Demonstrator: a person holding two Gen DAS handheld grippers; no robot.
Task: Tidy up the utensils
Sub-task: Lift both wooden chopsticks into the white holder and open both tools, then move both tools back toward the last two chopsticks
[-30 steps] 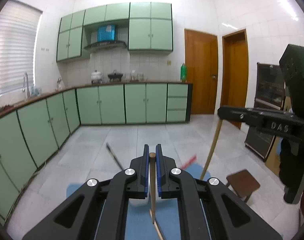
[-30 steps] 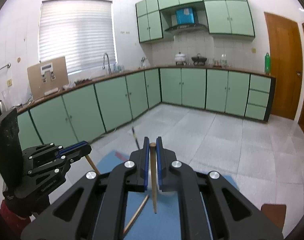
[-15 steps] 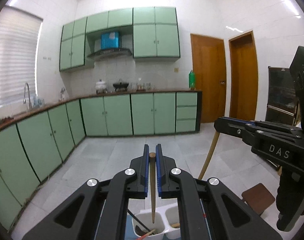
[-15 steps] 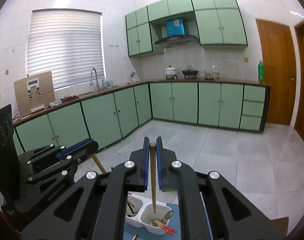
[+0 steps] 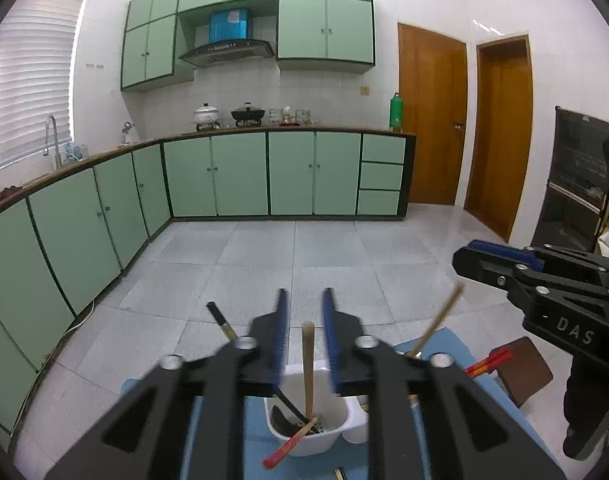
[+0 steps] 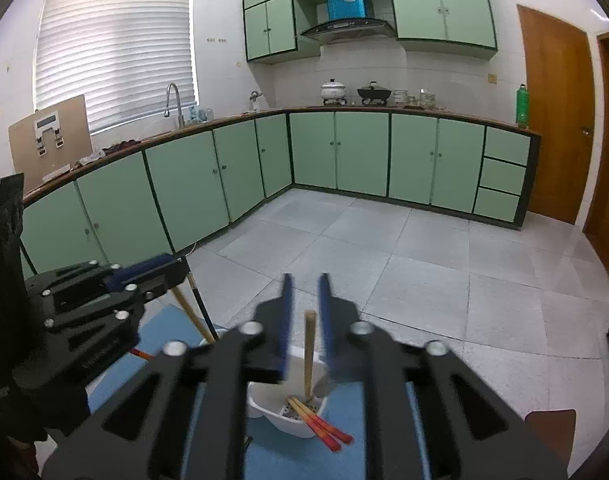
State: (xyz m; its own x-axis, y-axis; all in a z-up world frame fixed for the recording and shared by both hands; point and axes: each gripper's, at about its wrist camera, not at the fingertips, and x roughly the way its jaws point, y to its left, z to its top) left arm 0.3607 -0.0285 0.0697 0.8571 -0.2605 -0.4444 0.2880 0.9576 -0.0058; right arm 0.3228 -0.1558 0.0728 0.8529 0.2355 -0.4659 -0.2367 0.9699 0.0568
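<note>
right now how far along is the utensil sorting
Done: several utensils, red-tipped chopsticks among them, already sit in the white holder. In hand: the jaws of the left gripper and the right gripper have just been opening, and a wooden chopstick stands between each pair, its lower end in a compartment, the pads clear of it. Left: at least one piece lies on the blue mat.

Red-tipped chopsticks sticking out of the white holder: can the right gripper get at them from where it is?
Probably yes. The red-tipped chopsticks lean over the white holder's near rim, just below the open right gripper, nothing covering them. The wooden chopstick standing loose between its jaws may get in the way.
</note>
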